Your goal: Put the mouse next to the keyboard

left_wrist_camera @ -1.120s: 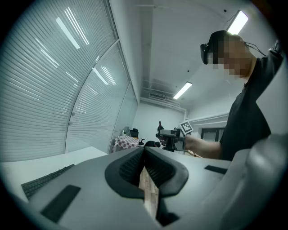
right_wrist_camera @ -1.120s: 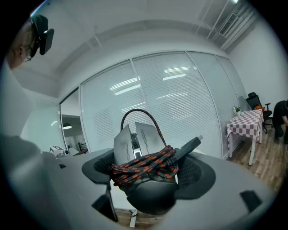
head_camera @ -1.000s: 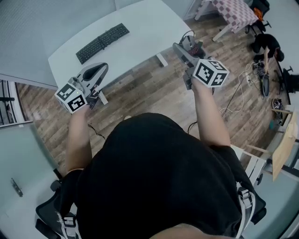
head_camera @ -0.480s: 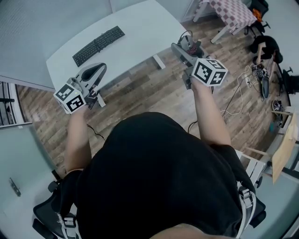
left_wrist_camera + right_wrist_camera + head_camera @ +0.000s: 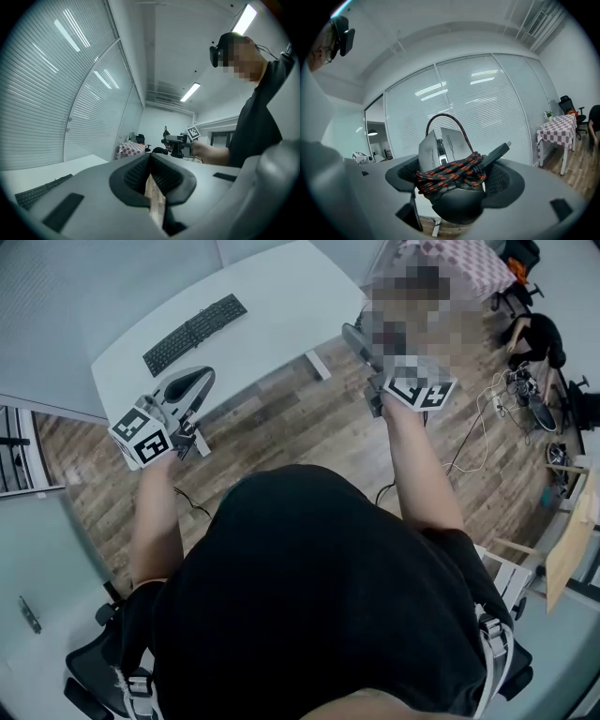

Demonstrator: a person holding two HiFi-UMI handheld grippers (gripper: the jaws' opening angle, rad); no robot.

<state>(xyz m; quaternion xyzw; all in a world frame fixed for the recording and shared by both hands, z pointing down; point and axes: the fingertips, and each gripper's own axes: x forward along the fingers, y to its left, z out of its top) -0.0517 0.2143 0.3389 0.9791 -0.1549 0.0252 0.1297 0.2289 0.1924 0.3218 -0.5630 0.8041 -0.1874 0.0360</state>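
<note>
Grey wired mouse (image 5: 440, 147), wrapped in its black-and-red braided cable (image 5: 450, 174), USB plug (image 5: 497, 153) poking right, clamped in the right gripper (image 5: 454, 177). Black keyboard (image 5: 195, 333) flat, diagonal, far left on the white table (image 5: 281, 296).

White table (image 5: 281, 306), wooden plank floor (image 5: 309, 442), checked tablecloth (image 5: 483, 263), black office chair (image 5: 568, 105), slatted window blinds (image 5: 487, 108)

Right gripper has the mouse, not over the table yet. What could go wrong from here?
The right gripper pinches the grey mouse through its red-and-black braided cable, so the grip may slip; it hangs above wood floor, not the white table. On release, the loose black plug could snag a jaw.
</note>
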